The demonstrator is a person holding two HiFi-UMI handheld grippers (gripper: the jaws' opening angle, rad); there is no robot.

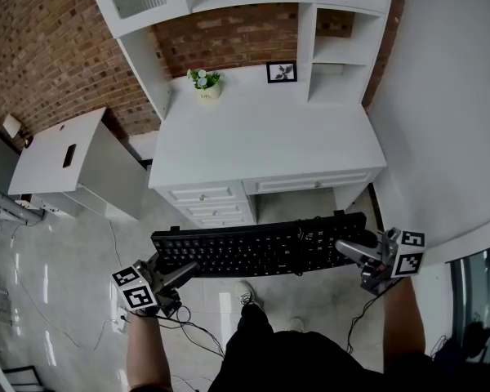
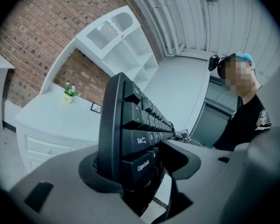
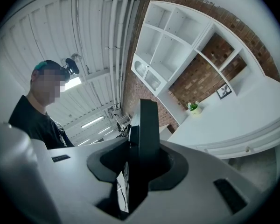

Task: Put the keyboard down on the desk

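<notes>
Keyboard (image 1: 257, 250) hangs level in the air, short of the desk (image 1: 269, 137) at 12 o'clock. Left gripper (image 1: 180, 274) clamps its 9 o'clock end with jaws fairly wide across the key rows, and right gripper (image 1: 353, 251) pinches the 3 o'clock end, jaws narrower on the thin edge. Risks, by my reading: hands drifting out of level could twist that thin end loose, or lowering early could knock the desk's front lip. Containers: pot (image 1: 207, 88) at 11 o'clock holds a green plant; drawers (image 1: 204, 194) shut, contents hidden.
</notes>
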